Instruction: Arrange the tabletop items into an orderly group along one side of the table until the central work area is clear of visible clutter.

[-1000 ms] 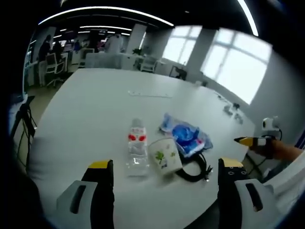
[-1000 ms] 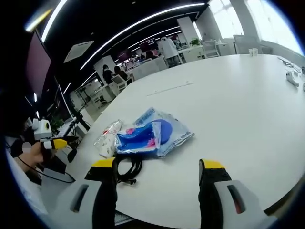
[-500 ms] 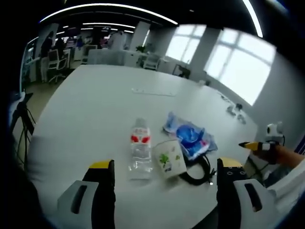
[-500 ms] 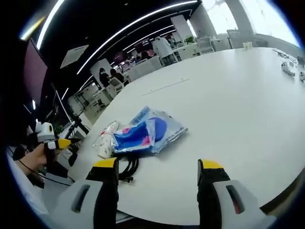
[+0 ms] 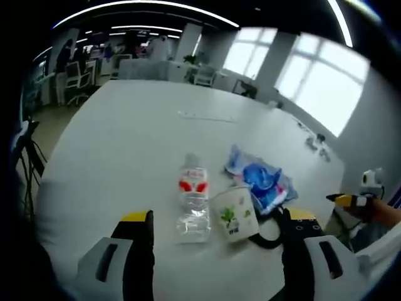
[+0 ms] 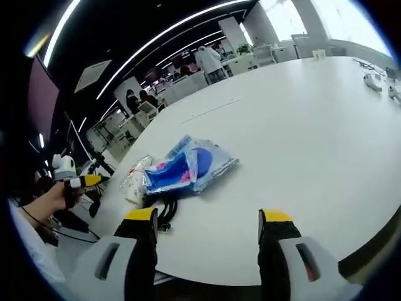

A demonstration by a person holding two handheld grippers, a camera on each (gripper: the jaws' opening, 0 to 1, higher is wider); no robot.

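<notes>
In the left gripper view a clear plastic bottle (image 5: 193, 195) with a red label lies on the white table (image 5: 125, 144). Beside it a paper cup (image 5: 234, 215) with a green leaf print lies tipped, a blue plastic bag (image 5: 260, 180) behind it and a coiled black cable (image 5: 270, 227) to its right. My left gripper (image 5: 213, 241) is open, its jaws short of the bottle and cup. In the right gripper view the blue bag (image 6: 185, 168), the bottle (image 6: 133, 174) and the cable (image 6: 164, 212) lie ahead to the left. My right gripper (image 6: 207, 235) is open over bare table, with the left gripper (image 6: 80, 182) at the far left.
The right gripper (image 5: 346, 200), held in a hand, shows at the right edge of the left gripper view. Small objects (image 5: 313, 143) sit near the far right table edge, and a thin white strip (image 5: 207, 116) lies farther back. Office chairs and desks stand beyond the table.
Both cameras have moved slightly; the bottle, cup and bag sit a little closer and lower in the left gripper view. The items lie as before. Both grippers remain open.
</notes>
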